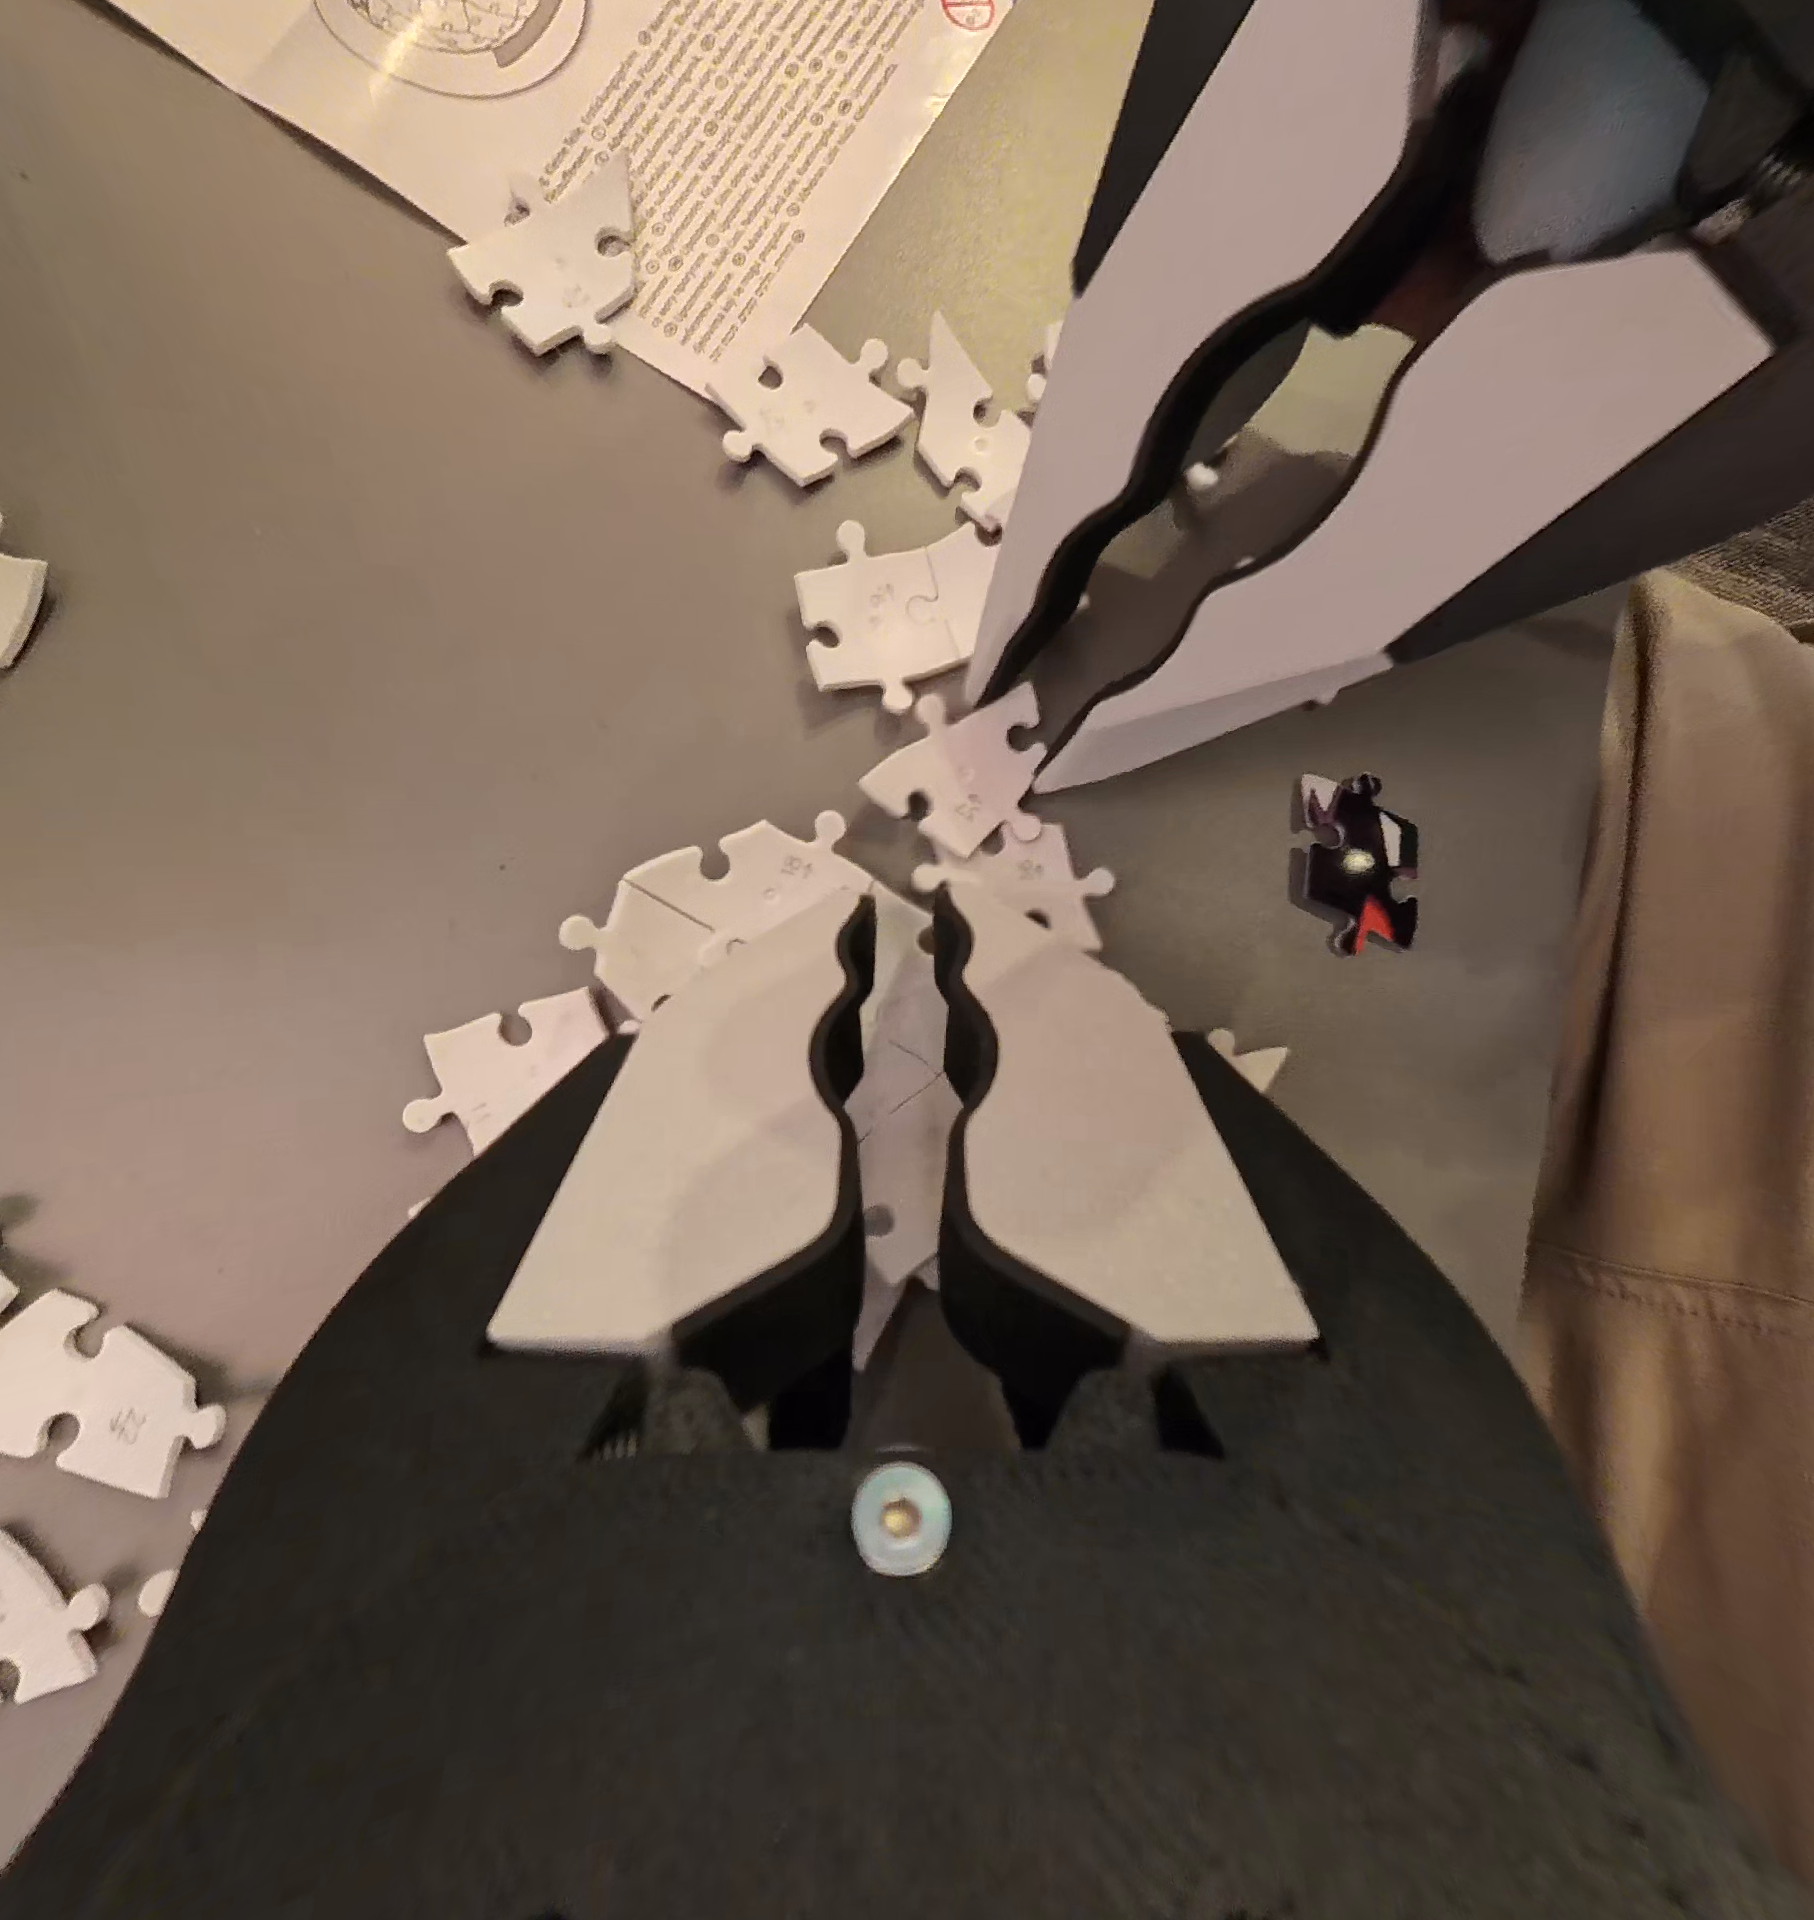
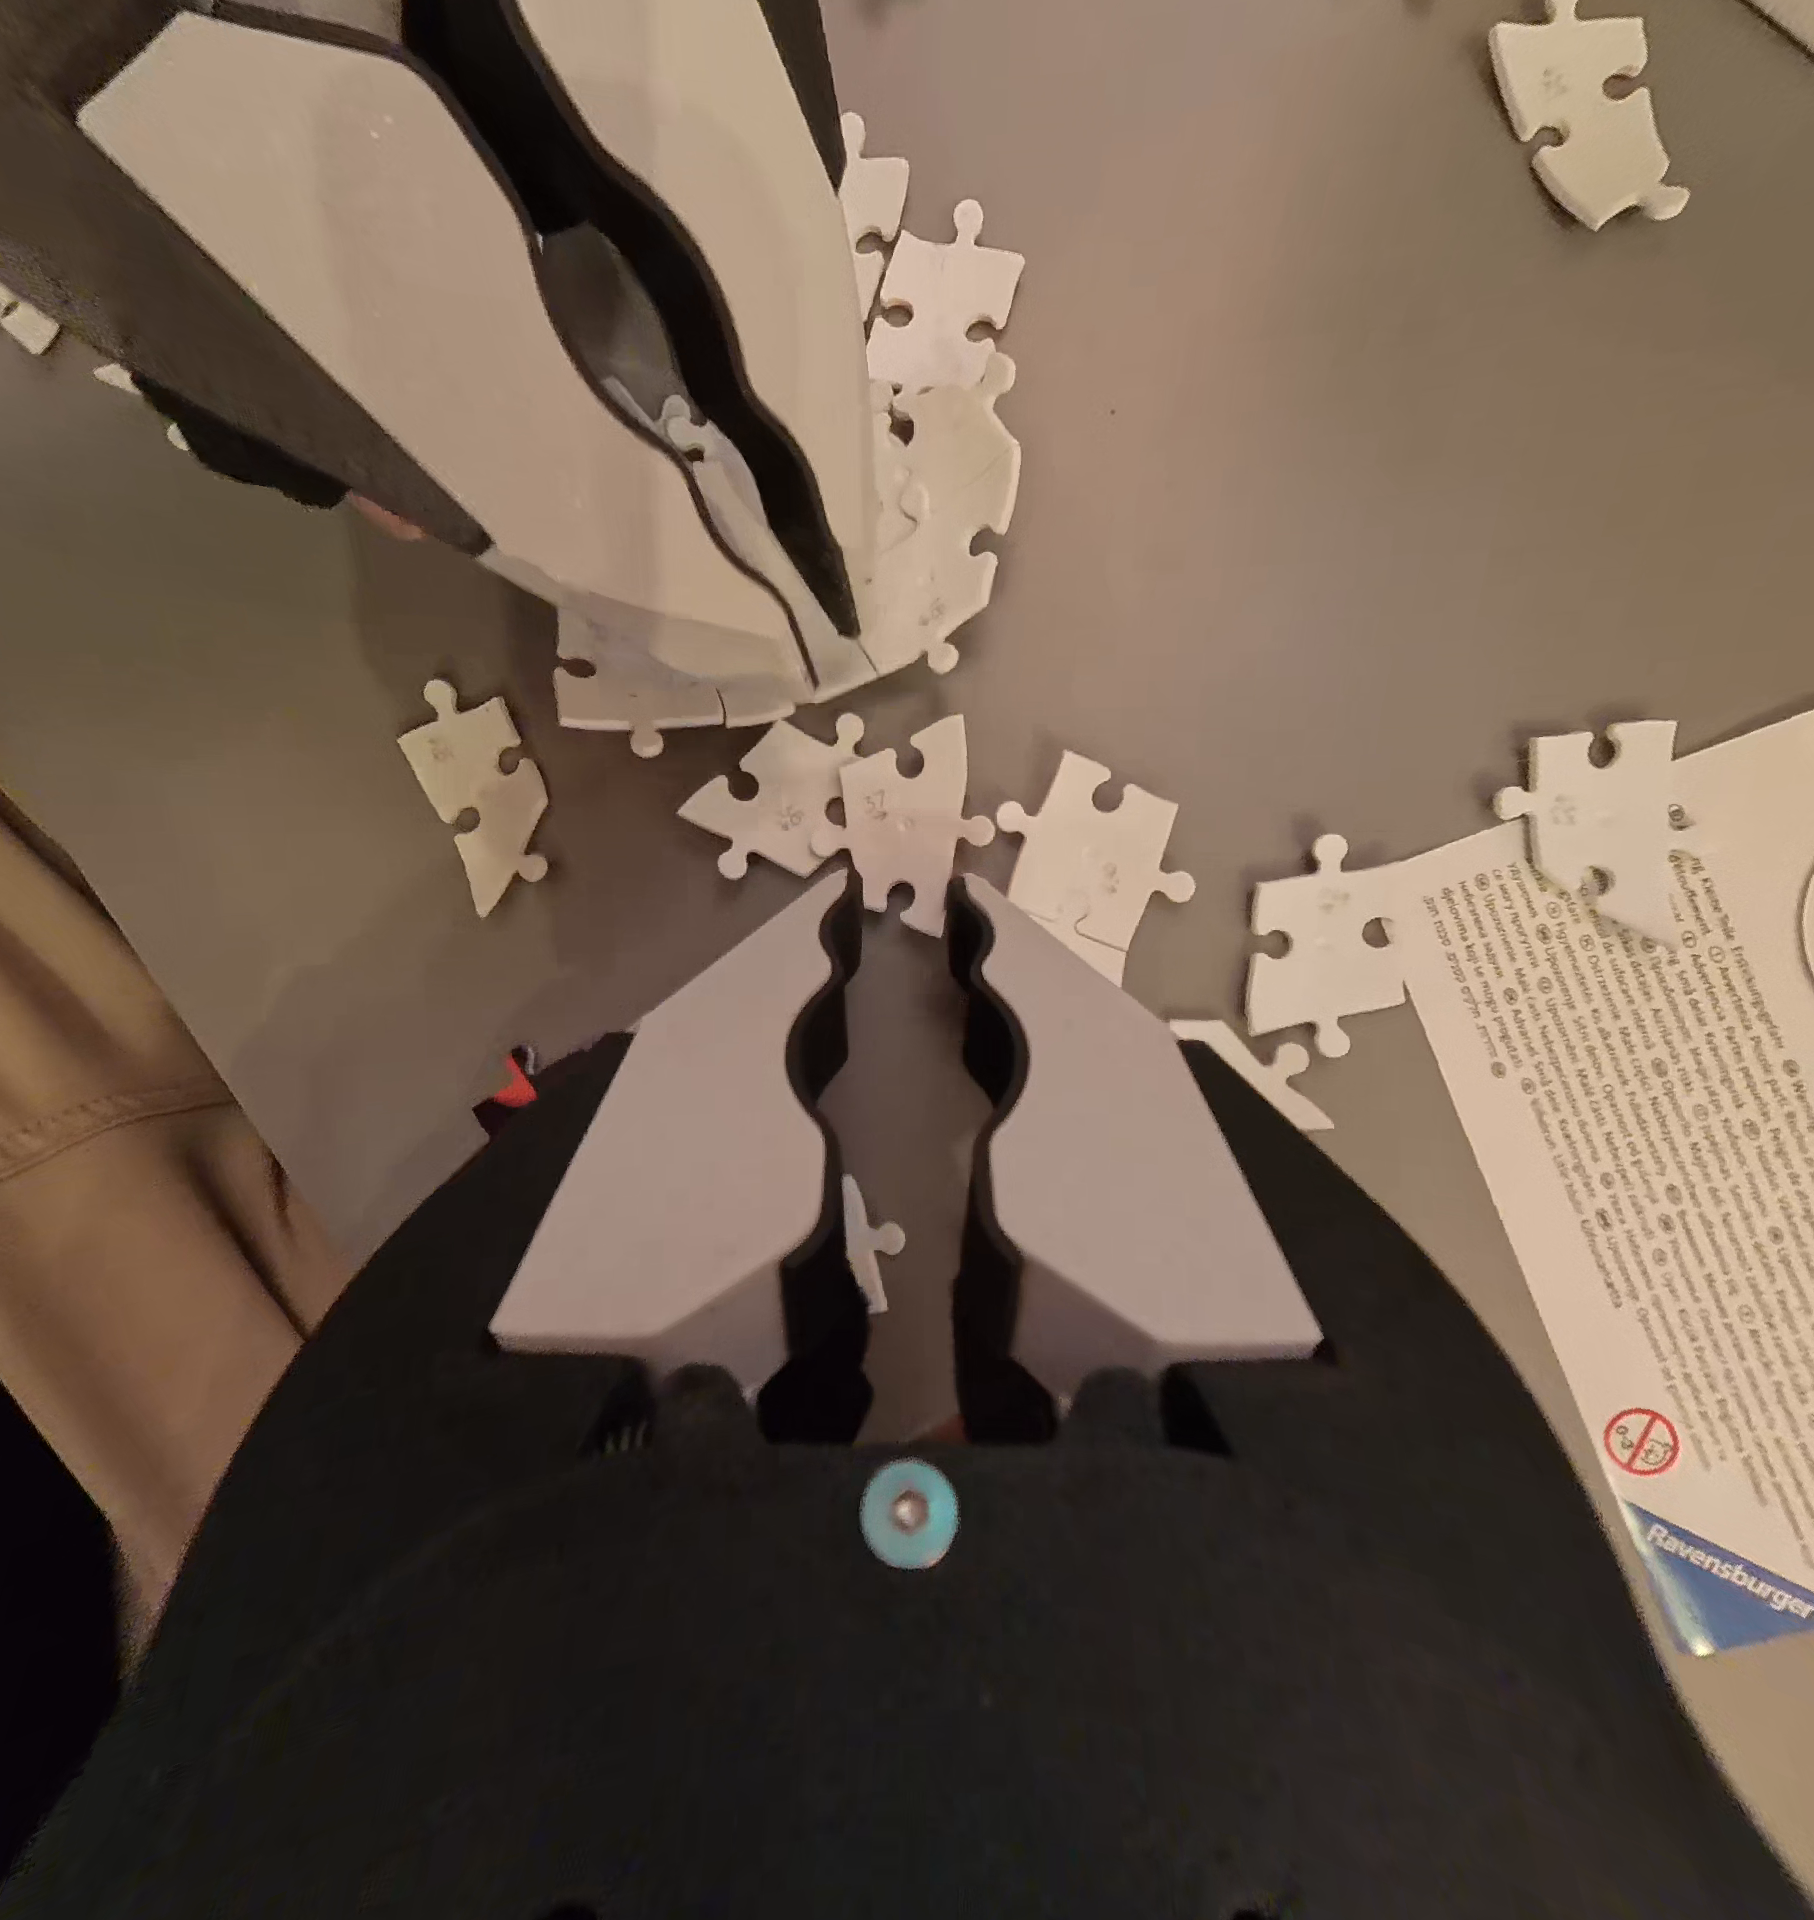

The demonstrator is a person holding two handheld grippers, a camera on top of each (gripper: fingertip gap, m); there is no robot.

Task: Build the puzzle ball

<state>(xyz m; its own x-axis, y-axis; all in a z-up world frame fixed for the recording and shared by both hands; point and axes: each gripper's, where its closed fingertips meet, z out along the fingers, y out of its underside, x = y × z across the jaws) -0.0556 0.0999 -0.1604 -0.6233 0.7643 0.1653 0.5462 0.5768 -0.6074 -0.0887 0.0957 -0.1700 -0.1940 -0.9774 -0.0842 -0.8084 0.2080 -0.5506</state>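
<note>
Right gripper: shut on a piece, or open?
Shut: the right gripper fingers pinch a single white piece at their tips.

A grey table [image 1: 259, 644] carries everything in view. A white printed leaflet [image 2: 1609, 1195] lies flat on it, densely lined with small black text, with a round line drawing near one end, a red circular warning symbol and a blue corner at the other. Along the table's near edge, beige fabric with a stitched seam [image 1: 1703, 1195] shows, most likely a person's clothing. Above it sits a patch of grey knitted cloth [image 1: 1776, 582].
</note>
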